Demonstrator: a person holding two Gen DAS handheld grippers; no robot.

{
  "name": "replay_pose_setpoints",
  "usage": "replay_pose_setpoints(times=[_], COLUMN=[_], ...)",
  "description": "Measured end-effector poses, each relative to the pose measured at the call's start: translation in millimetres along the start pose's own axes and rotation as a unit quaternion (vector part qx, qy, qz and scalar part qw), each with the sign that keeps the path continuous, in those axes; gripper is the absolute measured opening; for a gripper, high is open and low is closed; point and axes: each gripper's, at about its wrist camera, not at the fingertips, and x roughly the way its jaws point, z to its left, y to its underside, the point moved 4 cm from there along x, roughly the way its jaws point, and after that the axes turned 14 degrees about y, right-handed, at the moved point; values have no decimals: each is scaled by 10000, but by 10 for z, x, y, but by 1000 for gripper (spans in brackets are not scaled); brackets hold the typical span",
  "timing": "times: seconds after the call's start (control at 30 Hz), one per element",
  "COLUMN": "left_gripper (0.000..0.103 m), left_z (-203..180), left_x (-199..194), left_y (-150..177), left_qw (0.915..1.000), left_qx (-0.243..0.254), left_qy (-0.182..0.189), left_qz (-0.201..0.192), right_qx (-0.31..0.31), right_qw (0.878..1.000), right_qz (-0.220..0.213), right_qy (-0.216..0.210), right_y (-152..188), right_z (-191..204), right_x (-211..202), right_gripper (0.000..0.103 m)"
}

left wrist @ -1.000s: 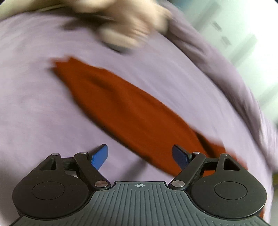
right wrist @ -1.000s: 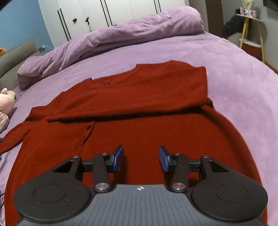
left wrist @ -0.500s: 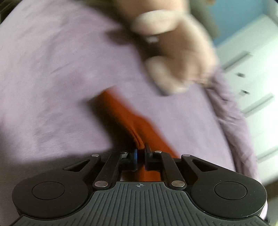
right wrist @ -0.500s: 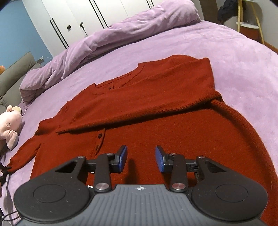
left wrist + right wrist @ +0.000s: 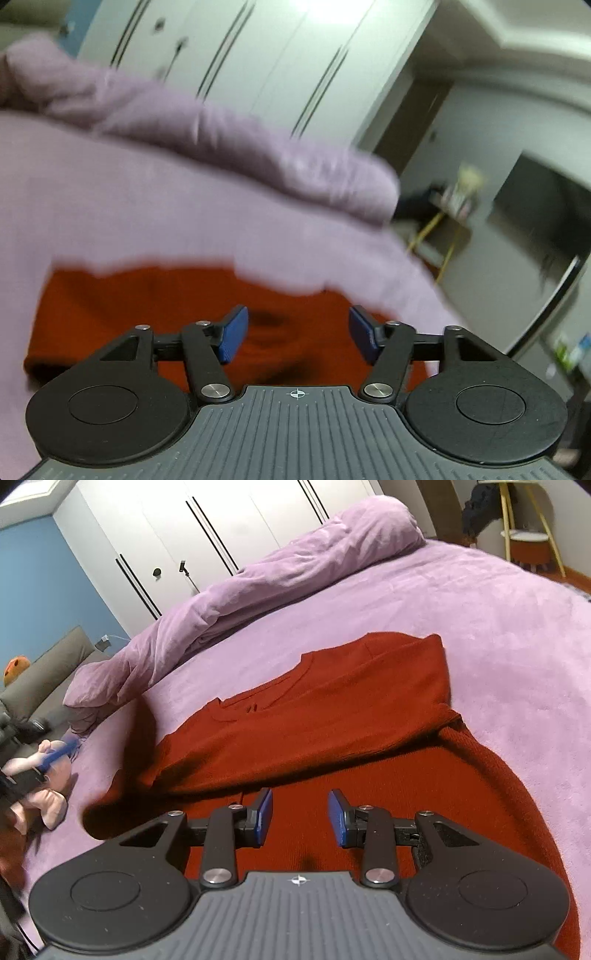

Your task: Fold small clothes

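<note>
A red knit sweater (image 5: pixel 332 709) lies flat on the purple bed cover (image 5: pixel 498 646), with one sleeve folded across its chest. Its other sleeve (image 5: pixel 125 760) is a dark red blur at the left edge of the body. My right gripper (image 5: pixel 301 818) hovers over the lower body of the sweater, open, with nothing between its fingers. In the blurred left wrist view my left gripper (image 5: pixel 299 338) is over the sweater (image 5: pixel 147 306). Its jaws are opening, and only cloth lying below shows between the pads. One blue fingertip (image 5: pixel 55 755) of it shows at the far left.
A rolled purple duvet (image 5: pixel 258 602) lies along the far side of the bed, in front of white wardrobe doors (image 5: pixel 184 535). A pink plush toy (image 5: pixel 48 801) sits at the left edge, near a grey cushion (image 5: pixel 44 672). A yellow-legged stool (image 5: pixel 528 542) stands beyond the bed at the right.
The left gripper, shut on the sleeve's end half a second ago, has swung toward the sweater's body and its jaws have parted. The right gripper narrowed a little and hardly moved.
</note>
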Motion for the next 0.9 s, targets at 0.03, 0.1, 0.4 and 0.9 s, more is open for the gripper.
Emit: replay_pose_setpoints(times=[0.03,0.1,0.4,0.9], left_gripper=[65,65,67,66], left_z=[45,180,798,862], left_x=[50,76,-123,-133], left_y=[93,241,342,433], left_qw=[9998,9980,9846,9833], left_qx=[-87,-149,-315,-287], left_qy=[-112,-493,-1592,-1627], left_qz=[164,354,652,758], right_qx=[39,142,335,-295], right_qw=[9999,9993,9927,9941], right_qz=[78,239,850,-902], right_qy=[-85,-269,-782,533], right_y=[-27,-86,-469,-864], right_z=[-3,5,576,367], right_x=[42,152,1065,645], right_gripper=[34,34,52,5])
